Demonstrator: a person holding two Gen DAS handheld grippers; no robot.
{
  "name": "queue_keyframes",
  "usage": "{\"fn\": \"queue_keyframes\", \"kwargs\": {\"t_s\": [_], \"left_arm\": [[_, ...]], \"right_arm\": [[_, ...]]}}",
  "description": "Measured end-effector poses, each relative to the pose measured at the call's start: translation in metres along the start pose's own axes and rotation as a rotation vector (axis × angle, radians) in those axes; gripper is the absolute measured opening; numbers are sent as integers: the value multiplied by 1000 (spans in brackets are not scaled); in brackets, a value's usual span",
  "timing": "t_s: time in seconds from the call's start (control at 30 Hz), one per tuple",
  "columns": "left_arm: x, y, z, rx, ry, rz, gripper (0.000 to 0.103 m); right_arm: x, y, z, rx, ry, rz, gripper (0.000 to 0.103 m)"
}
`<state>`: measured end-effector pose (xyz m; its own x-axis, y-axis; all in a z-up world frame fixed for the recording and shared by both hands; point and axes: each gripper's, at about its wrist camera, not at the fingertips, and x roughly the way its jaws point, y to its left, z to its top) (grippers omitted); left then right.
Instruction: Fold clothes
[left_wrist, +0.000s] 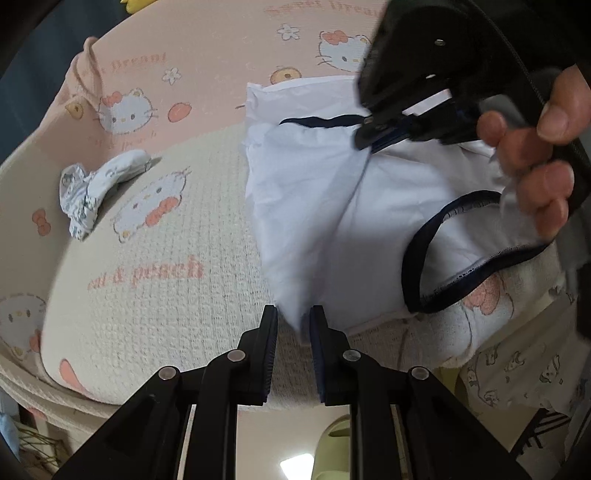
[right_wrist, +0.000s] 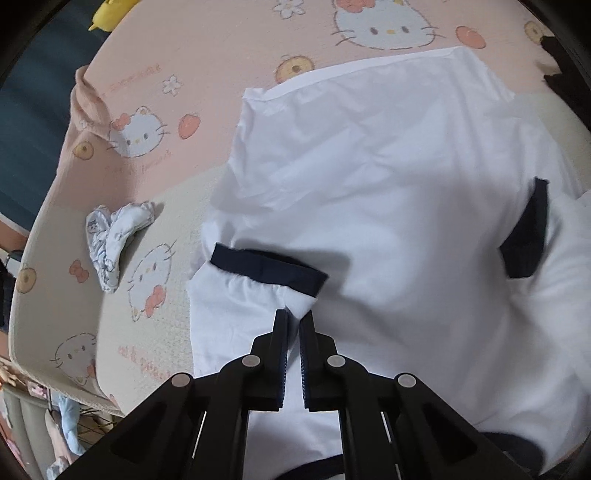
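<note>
Fabric fills the gap of both claws. On my left gripper (left_wrist: 293, 317), the 2 pads are drawn close and pinch a hanging point of the white shirt (left_wrist: 332, 206). My right gripper (right_wrist: 293, 320) is pressed together on a white fold just below the navy sleeve cuff (right_wrist: 267, 267); the left wrist view shows the same tool, with the person's hand (left_wrist: 535, 158) on its handle, clamping near the dark-trimmed edge at the shirt's upper part.

Position: shirt lies spread on the pink and cream cat-print blanket (right_wrist: 147, 110), partly lifted at the 2 held points, second navy cuff (right_wrist: 528, 240) well to the right. Navy-bound neck opening (left_wrist: 461, 251) sits toward the near edge in the left view. 1 small patterned garment (left_wrist: 92, 192) lies crumpled apart, to the left, untouched.

Judged step: starting a sleeve or side fold.

Risks:
1. Left pinch holds only a thin tip of cloth; a pull could slide it out.
2. Right pinch may have caught 2 layers, dragging the body along with the sleeve.
3. Uneven lift between hands would skew the fold line.
4. Shirt hangs near the blanket's edge; drag could take it over.
</note>
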<state>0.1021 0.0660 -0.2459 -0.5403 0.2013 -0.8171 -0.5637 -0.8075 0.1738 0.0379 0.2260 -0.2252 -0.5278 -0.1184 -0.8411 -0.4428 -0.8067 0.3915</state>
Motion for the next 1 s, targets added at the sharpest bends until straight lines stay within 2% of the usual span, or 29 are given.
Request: {"fn": "queue_keyframes", "kwargs": {"t_s": [0.07, 0.2, 0.33, 0.4, 0.43, 0.47, 0.53, 0.63, 0.73, 0.9, 0.93, 0.97, 1.0], "left_arm": [[0, 3, 1, -32, 9, -8, 16], [1, 12, 5, -129, 47, -40, 16], [-3, 27, 8, -286, 65, -139, 18], [-10, 34, 10, -356, 51, -203, 31], [-13, 37, 11, -377, 48, -228, 59], [-16, 38, 11, -395, 36, -247, 80], [-20, 40, 12, -407, 7, -231, 80], [-15, 36, 17, -358, 5, -164, 80], [-13, 24, 24, -252, -13, -107, 80], [-9, -6, 28, -11, -74, 48, 80], [-7, -12, 27, 46, -91, 88, 75], [-5, -18, 26, 105, -107, 129, 57], [-1, -26, 25, 189, -115, 189, 46]], "right_arm": [[-1, -11, 2, 3, 12, -74, 3], [0, -40, 3, 152, 91, 96, 3], [-4, -45, 4, 165, 129, 194, 5], [-8, -42, 4, 140, 132, 202, 6], [-9, -42, 4, 137, 135, 211, 12], [-9, -41, 3, 137, 140, 223, 25], [-10, -41, 2, 153, 154, 250, 40], [-7, -39, -3, 192, 172, 307, 40], [-2, -39, -6, 233, 207, 355, 40], [15, -40, -15, 322, 286, 423, 40], [18, -40, -16, 334, 299, 431, 40], [22, -40, -18, 345, 312, 439, 40], [24, -39, -19, 353, 320, 442, 40]]}}
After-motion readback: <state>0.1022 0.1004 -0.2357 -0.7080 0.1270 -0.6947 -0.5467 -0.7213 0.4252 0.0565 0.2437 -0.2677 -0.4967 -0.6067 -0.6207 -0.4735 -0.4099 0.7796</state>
